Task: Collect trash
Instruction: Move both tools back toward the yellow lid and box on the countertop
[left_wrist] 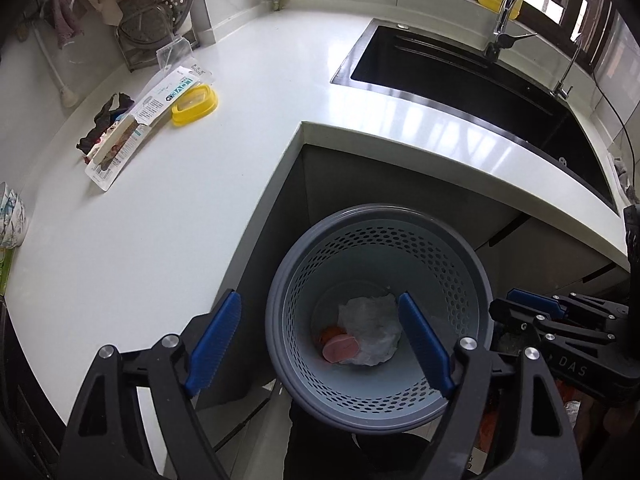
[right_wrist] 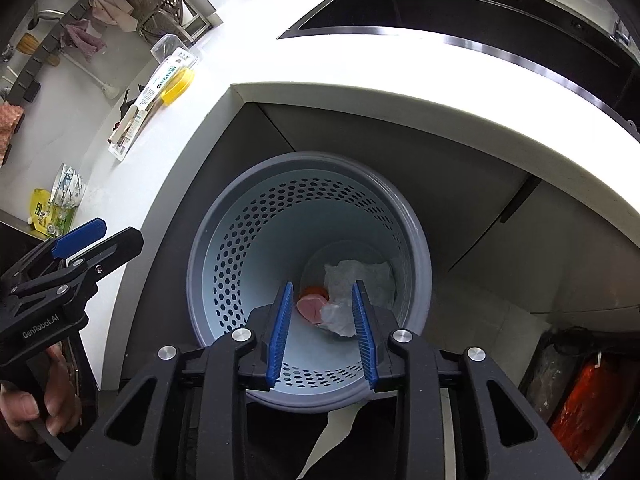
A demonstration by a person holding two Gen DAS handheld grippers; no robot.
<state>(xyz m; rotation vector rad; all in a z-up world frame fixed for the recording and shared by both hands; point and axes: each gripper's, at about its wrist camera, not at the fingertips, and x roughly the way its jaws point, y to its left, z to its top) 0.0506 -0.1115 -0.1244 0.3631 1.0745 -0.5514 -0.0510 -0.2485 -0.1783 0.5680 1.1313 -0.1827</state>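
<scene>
Left wrist view: left tool (left_wrist: 320, 344) spread wide, nothing between the blue pads, hanging over the near rim of the grey perforated waste basket (left_wrist: 472, 264) on the floor below the desk (left_wrist: 168, 216). Straight ahead and below, at the basket's bottom: crumpled white paper (left_wrist: 372, 328), a pink round piece (left_wrist: 340, 350), an orange scrap (left_wrist: 330, 334) just behind it. So some trash already binned. Far ahead and to the left of the tool, on the desk: a long printed blister package (left_wrist: 136, 128) lying over a dark crumpled wrapper (left_wrist: 102, 124), with a yellow lid (left_wrist: 196, 105) just beside them, all well apart from the basket; probably still to collect. At the far left edge, a patterned paper cup (left_wrist: 12, 216). Ahead to the right, the black sink (left_wrist: 460, 80) with its tap. At the right edge, the right tool (left_wrist: 532, 312) seen from the side, just beside the basket.

Right wrist view: right tool (right_wrist: 322, 332) partly spread, pads empty, aimed down into the basket (right_wrist: 224, 224); same paper (right_wrist: 356, 280), pink piece (right_wrist: 312, 306) and orange scrap (right_wrist: 314, 291) framed between the pads far below, untouched. Shown only here: a person's hand (right_wrist: 36, 408) gripping the left tool (right_wrist: 80, 236) to the left, green-and-yellow pouches (right_wrist: 56, 208) on the desk beyond it, and a red-orange bag (right_wrist: 580, 408) in a bin on the floor to the right. Sink tap cut off here; package (right_wrist: 142, 108) and yellow lid (right_wrist: 176, 86) far ahead-left.
</scene>
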